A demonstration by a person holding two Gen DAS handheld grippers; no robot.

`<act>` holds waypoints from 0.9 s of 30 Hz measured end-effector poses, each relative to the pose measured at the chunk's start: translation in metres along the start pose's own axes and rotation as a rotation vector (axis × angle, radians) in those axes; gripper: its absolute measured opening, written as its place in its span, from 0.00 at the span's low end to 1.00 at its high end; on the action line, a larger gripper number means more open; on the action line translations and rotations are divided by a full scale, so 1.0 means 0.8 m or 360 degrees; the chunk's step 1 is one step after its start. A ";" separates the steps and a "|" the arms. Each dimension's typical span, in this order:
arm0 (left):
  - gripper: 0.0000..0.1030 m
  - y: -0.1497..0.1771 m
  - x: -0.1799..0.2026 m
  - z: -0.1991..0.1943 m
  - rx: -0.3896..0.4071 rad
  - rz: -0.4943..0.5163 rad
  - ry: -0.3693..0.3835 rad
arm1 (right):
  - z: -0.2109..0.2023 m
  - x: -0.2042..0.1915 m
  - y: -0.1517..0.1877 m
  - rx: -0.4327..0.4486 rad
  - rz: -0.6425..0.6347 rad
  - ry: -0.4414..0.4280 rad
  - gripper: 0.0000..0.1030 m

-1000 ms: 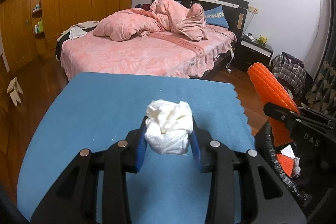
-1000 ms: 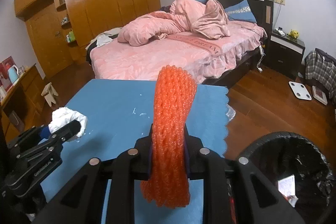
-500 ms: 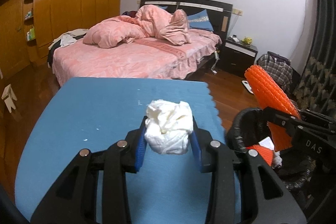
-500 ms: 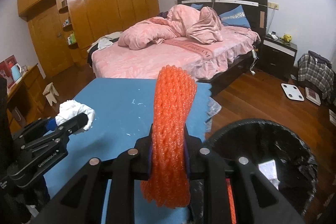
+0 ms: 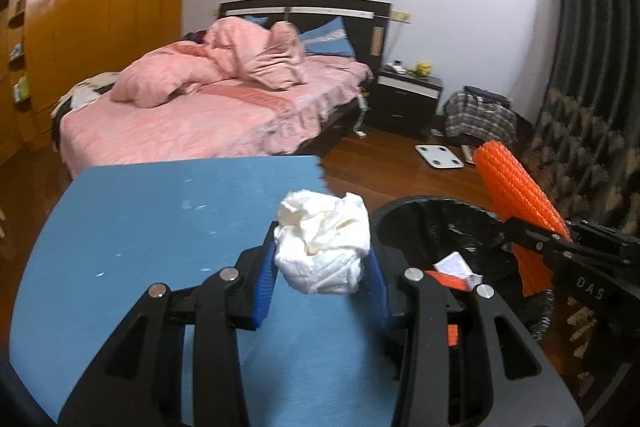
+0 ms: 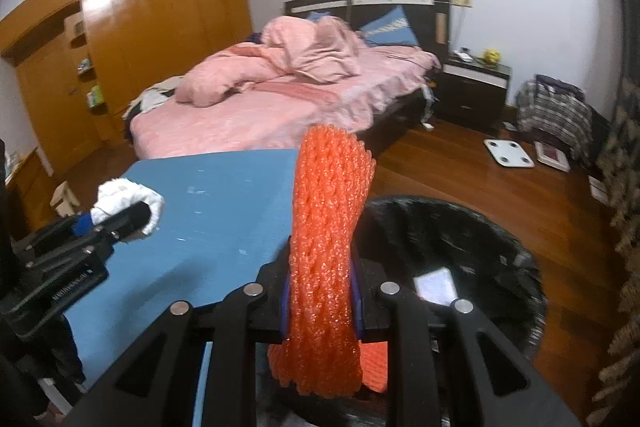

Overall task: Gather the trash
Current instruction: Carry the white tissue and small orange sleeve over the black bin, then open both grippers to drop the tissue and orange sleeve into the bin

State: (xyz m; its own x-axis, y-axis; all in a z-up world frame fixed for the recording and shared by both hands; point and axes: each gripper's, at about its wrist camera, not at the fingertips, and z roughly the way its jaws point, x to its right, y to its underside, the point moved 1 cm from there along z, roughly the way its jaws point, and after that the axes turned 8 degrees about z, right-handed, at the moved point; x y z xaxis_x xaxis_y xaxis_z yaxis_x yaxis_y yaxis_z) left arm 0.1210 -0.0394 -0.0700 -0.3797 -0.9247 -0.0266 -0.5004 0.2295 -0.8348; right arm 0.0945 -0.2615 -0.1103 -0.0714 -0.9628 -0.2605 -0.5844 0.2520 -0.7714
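Observation:
My left gripper point(image 5: 322, 283) is shut on a crumpled white tissue ball point(image 5: 324, 245) and holds it above the right edge of the blue table point(image 5: 160, 219), beside the black trash bin point(image 5: 416, 215). My right gripper point(image 6: 322, 301) is shut on an orange foam net point(image 6: 326, 227) and holds it upright over the near rim of the bin point(image 6: 460, 223). The net point(image 5: 516, 203) and the right gripper also show in the left wrist view; the tissue point(image 6: 128, 201) shows in the right wrist view. Paper scraps point(image 5: 454, 263) and orange trash lie in the bin.
A pink bed point(image 5: 208, 107) stands beyond the table. A dark nightstand point(image 5: 404, 99), a white scale point(image 5: 438, 155) and a plaid bag point(image 5: 478, 119) are on the wooden floor at the right. Wooden wardrobes point(image 6: 132, 59) line the left wall.
Both grippers have moved to the right with their loads. The bin has come well into both views, and the net now hangs over its rim.

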 end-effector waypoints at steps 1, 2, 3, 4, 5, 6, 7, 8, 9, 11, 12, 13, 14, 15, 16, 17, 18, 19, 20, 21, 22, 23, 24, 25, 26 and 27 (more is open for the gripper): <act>0.37 -0.002 0.012 0.004 0.0001 0.0020 0.0033 | -0.002 0.011 0.001 0.0000 0.0016 0.0022 0.22; 0.37 -0.003 0.019 0.007 0.0001 0.0030 0.0049 | -0.004 0.022 0.004 -0.0001 0.0030 0.0045 0.22; 0.37 -0.004 0.029 0.011 0.0003 0.0047 0.0075 | -0.006 0.030 0.006 -0.0003 0.0040 0.0062 0.22; 0.37 -0.005 0.035 0.015 0.0004 0.0057 0.0088 | -0.008 0.039 0.008 -0.0005 0.0052 0.0082 0.22; 0.37 -0.006 0.044 0.020 0.0003 0.0069 0.0110 | -0.009 0.048 0.010 -0.0006 0.0061 0.0100 0.22; 0.37 -0.005 0.049 0.023 0.0003 0.0076 0.0126 | -0.010 0.057 0.011 -0.0007 0.0069 0.0121 0.22; 0.37 -0.006 0.057 0.028 0.0004 0.0087 0.0147 | -0.011 0.064 0.012 -0.0008 0.0077 0.0135 0.22; 0.37 -0.007 0.064 0.034 0.0001 0.0100 0.0163 | -0.013 0.072 0.015 -0.0008 0.0083 0.0143 0.22; 0.37 -0.007 0.071 0.040 -0.0002 0.0112 0.0184 | -0.014 0.077 0.016 -0.0008 0.0088 0.0151 0.22; 0.38 -0.009 0.080 0.051 -0.0010 0.0131 0.0211 | -0.014 0.091 0.017 -0.0007 0.0102 0.0176 0.22; 0.38 -0.009 0.086 0.056 -0.0013 0.0141 0.0225 | -0.015 0.096 0.017 -0.0005 0.0109 0.0183 0.22; 0.38 -0.009 0.090 0.059 -0.0015 0.0148 0.0233 | -0.014 0.102 0.017 -0.0003 0.0117 0.0192 0.22; 0.38 -0.009 0.095 0.063 -0.0017 0.0158 0.0243 | -0.014 0.107 0.017 -0.0001 0.0124 0.0198 0.22; 0.38 -0.010 0.100 0.069 -0.0017 0.0169 0.0255 | -0.013 0.111 0.017 -0.0001 0.0129 0.0200 0.22; 0.38 -0.011 0.103 0.072 -0.0017 0.0175 0.0261 | -0.011 0.117 0.017 -0.0004 0.0134 0.0207 0.22; 0.38 -0.012 0.107 0.077 -0.0018 0.0181 0.0270 | -0.009 0.118 0.018 -0.0007 0.0136 0.0210 0.22; 0.38 -0.013 0.111 0.081 -0.0021 0.0185 0.0278 | -0.007 0.122 0.018 -0.0012 0.0142 0.0212 0.22; 0.38 -0.014 0.116 0.088 -0.0024 0.0191 0.0289 | -0.006 0.123 0.019 -0.0014 0.0144 0.0214 0.22; 0.39 -0.015 0.120 0.091 -0.0026 0.0195 0.0296 | -0.004 0.126 0.019 -0.0018 0.0146 0.0216 0.24; 0.40 -0.016 0.124 0.095 -0.0031 0.0200 0.0307 | -0.002 0.126 0.019 -0.0023 0.0148 0.0215 0.26; 0.43 -0.017 0.129 0.102 -0.0040 0.0204 0.0338 | 0.001 0.130 0.019 -0.0034 0.0148 0.0212 0.29; 0.52 -0.017 0.130 0.105 -0.0043 0.0205 0.0361 | 0.004 0.134 0.021 -0.0039 0.0144 0.0217 0.36; 0.58 -0.018 0.132 0.109 -0.0049 0.0206 0.0374 | 0.006 0.137 0.022 -0.0040 0.0143 0.0235 0.41; 0.65 -0.019 0.132 0.113 -0.0053 0.0207 0.0375 | 0.009 0.142 0.023 -0.0050 0.0150 0.0252 0.50; 0.67 -0.019 0.131 0.114 -0.0052 0.0205 0.0382 | 0.011 0.147 0.025 -0.0065 0.0165 0.0257 0.54; 0.69 -0.018 0.128 0.115 -0.0051 0.0203 0.0387 | 0.012 0.151 0.026 -0.0071 0.0179 0.0258 0.56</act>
State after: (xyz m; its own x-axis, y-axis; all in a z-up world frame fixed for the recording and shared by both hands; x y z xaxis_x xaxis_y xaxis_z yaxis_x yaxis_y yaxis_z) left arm 0.1608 -0.1656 -0.1110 -0.6151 -0.7884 0.0055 -0.4592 0.3525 -0.8154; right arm 0.0814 -0.3718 -0.1635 -0.2653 -0.9329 -0.2437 -0.6006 0.3576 -0.7152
